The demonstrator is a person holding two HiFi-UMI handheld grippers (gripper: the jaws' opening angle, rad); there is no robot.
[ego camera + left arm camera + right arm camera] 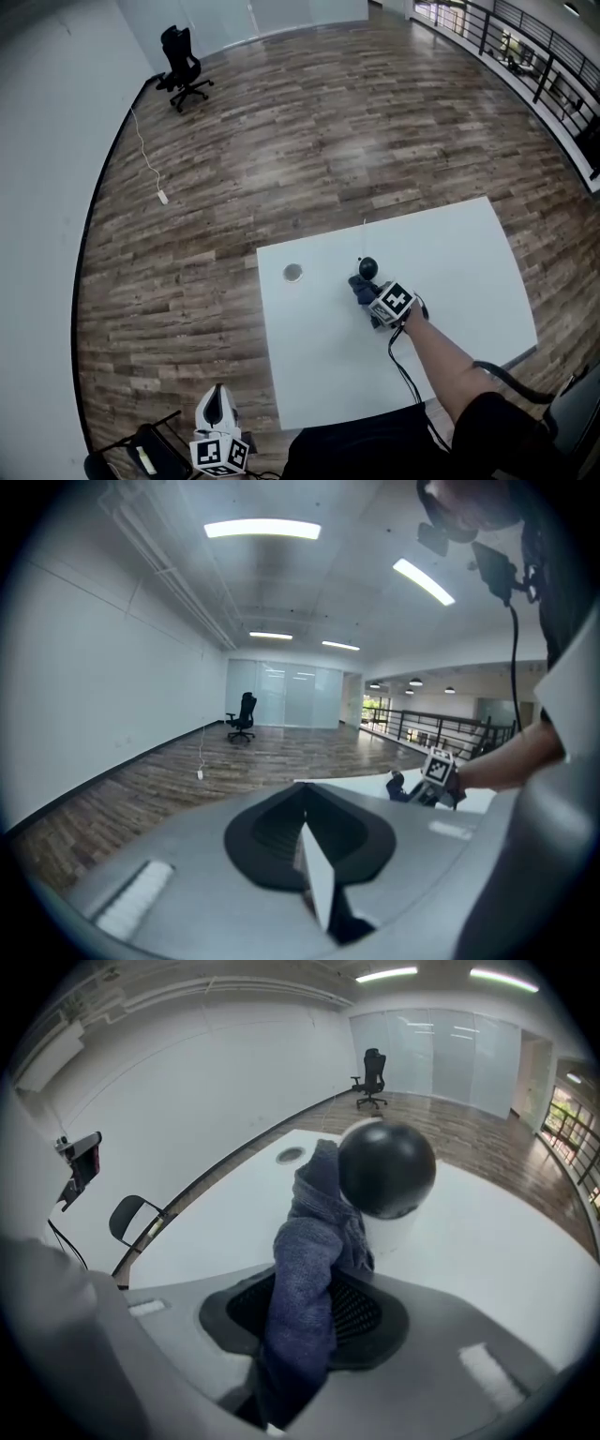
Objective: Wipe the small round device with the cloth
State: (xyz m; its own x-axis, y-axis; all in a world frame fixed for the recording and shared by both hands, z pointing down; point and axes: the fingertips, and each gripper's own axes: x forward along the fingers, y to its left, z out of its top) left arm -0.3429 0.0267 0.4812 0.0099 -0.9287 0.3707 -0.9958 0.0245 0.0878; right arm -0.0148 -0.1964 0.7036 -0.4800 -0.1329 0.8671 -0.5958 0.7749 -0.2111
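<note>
The right gripper [300, 1344] clamps its jaws on the blue cloth [305, 1269], bunched just beside the small round device [386, 1168] near the middle of the desk [450, 262]. The left gripper [217, 417], jaws closed and empty, hangs off the desk's near corner, so nothing steadies the device: a hard sideways wipe may topple it

Dark blue cloth [302, 1269], black round device [386, 1168], white table [450, 272], brown wood-grain floor [328, 122], black office chair [181, 67]

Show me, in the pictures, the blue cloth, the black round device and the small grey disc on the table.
blue cloth [302, 1288], right gripper view, on the thick fold below the device.
black round device [386, 1168], right gripper view, on the middle of its dark dome.
small grey disc [292, 273], head view, on its centre.
</note>
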